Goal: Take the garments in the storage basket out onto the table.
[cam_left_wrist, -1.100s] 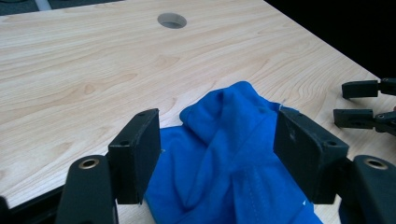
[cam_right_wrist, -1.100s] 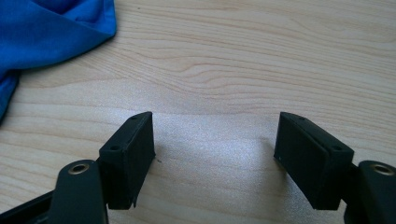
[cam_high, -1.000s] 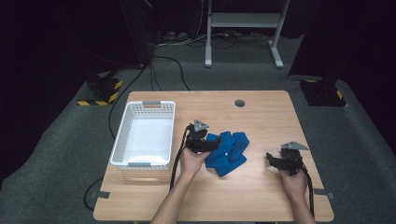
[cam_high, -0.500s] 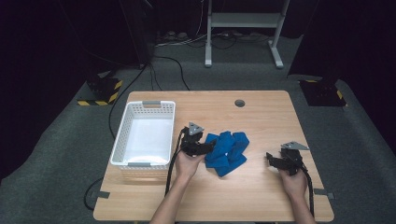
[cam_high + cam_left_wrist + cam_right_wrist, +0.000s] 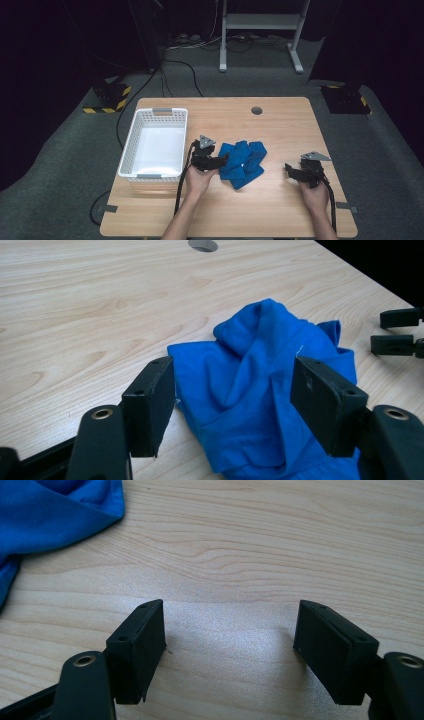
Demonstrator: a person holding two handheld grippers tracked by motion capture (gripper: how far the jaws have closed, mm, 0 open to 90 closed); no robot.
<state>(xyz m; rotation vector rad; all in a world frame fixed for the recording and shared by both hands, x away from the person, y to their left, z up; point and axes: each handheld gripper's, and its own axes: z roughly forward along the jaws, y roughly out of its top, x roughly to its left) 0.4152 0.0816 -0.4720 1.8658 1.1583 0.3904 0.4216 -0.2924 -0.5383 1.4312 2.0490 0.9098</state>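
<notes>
Left gripper (image 5: 232,405) low in the left gripper view, jaws wide apart and straddling the near edge of the blue cloth (image 5: 265,405); pads not pressing the fabric, so nothing gripped yet. In the high view the left gripper (image 5: 223,161) sits at centre, tips at the left edge of the cloth (image 5: 243,163), which lies crumpled mid-table just right of the white basket (image 5: 129,152). Right gripper (image 5: 230,642) jaws also wide, bare table (image 5: 260,545) between them, holding nothing; a cloth corner (image 5: 55,510) shows upper left of that view. In the high view the right gripper (image 5: 288,170) is lower right, well apart from the cloth. Step looks like the approach to grasp the cloth with the left. Next move probably: push the jaws a little further over the fold, close on a bunched ridge, lift, carry left toward the basket, which is empty; the right may need to come in to help
</notes>
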